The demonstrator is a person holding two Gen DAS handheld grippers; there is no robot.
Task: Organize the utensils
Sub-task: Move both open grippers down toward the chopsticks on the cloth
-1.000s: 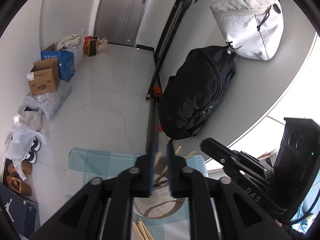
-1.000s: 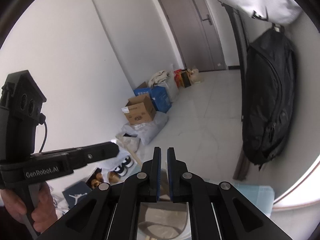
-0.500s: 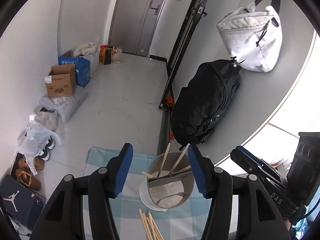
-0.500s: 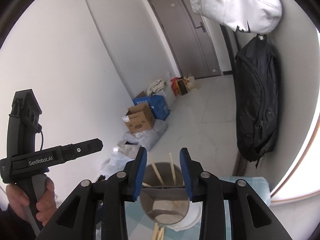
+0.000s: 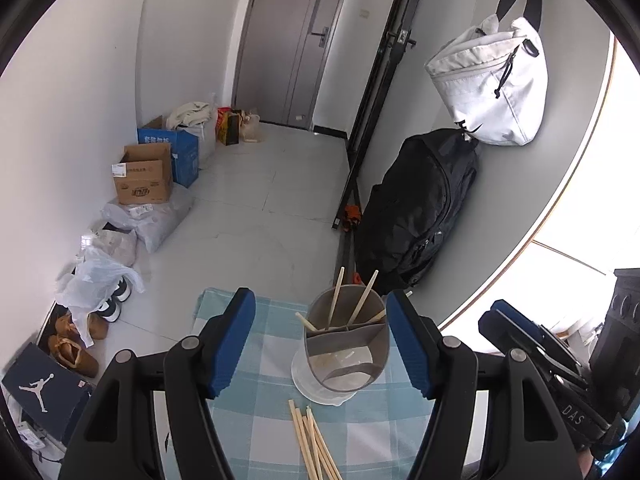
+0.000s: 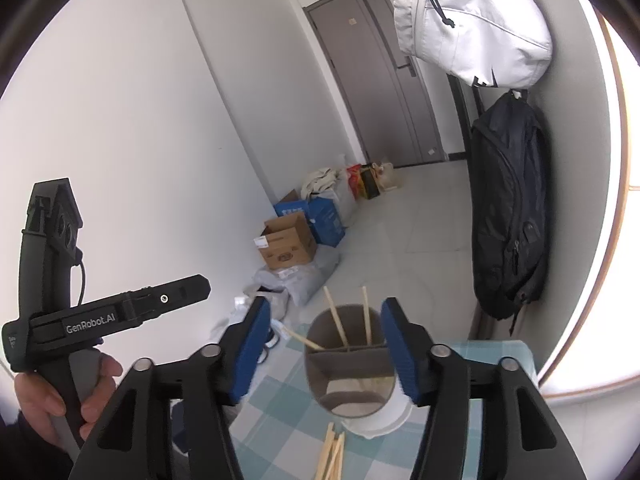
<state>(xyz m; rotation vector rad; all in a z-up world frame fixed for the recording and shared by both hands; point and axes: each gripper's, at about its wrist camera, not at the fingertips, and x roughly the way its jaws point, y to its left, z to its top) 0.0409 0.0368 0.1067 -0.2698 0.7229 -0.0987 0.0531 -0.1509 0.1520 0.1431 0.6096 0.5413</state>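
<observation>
Now that both grippers, left gripper (image 5: 320, 340) and right gripper (image 6: 324, 348), have spread wide, empty, above the utensil holder (image 5: 347, 350), loose chopsticks (image 5: 314, 444) in front of it come next.

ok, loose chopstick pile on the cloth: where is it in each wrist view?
Left wrist: loose chopsticks bottom centre, in front of the holder.
Right wrist: bottom centre, also in front of the holder.
Shared landmark: black backpack on the wall.

Bright daylight, blown-out glare at right edge, strong fisheye curvature, dark vignette corners, sharp focus
</observation>
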